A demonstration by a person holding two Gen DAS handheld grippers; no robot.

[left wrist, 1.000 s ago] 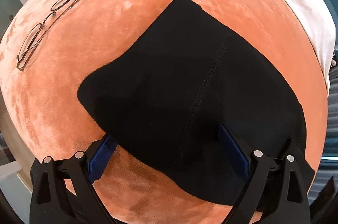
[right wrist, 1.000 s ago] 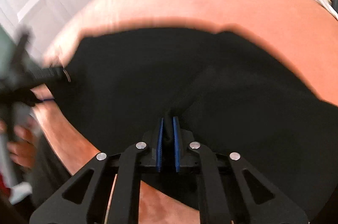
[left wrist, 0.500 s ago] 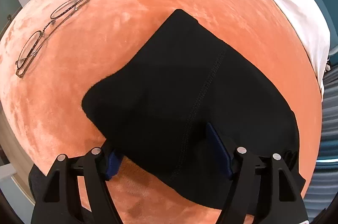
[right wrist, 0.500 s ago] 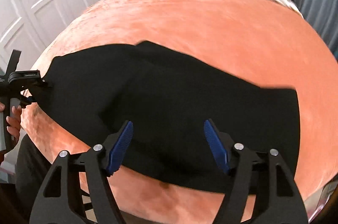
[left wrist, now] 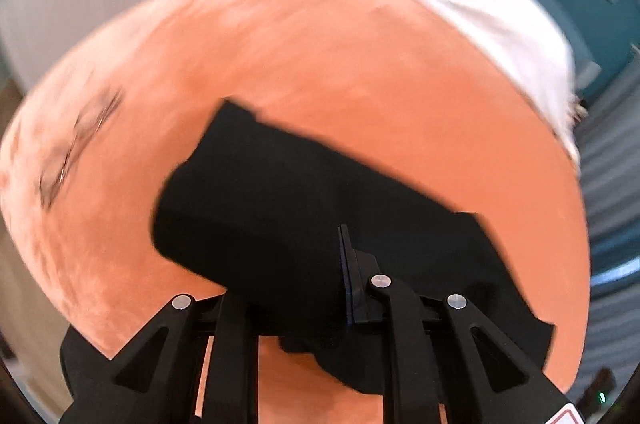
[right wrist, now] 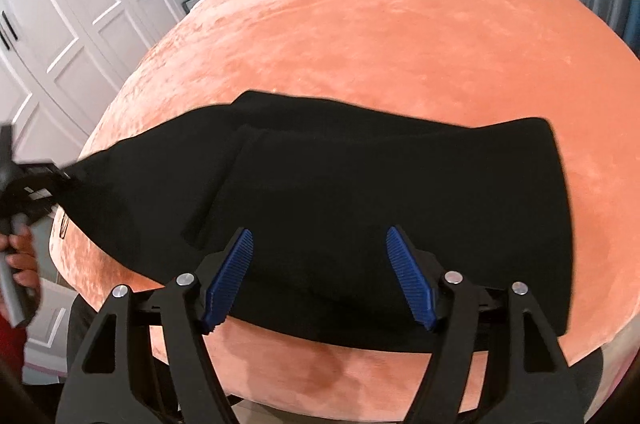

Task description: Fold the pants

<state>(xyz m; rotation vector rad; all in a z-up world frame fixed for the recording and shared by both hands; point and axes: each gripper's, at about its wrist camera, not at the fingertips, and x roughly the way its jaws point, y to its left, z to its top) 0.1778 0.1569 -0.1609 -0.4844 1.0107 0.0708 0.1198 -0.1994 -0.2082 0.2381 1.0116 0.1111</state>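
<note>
Your folded black fabric pants (right wrist: pixel 360 192) lie on the orange plush bedspread (right wrist: pixel 400 44). Your left gripper (left wrist: pixel 345 280) is closing, pinching their near-left edge. Your right gripper (right wrist: pixel 320 276) is opening wide above them, gripping nothing

The black pants (right wrist: pixel 360 192) lie partly folded on the orange velvety bed (right wrist: pixel 400 44), one corner lifted at the left.
</note>
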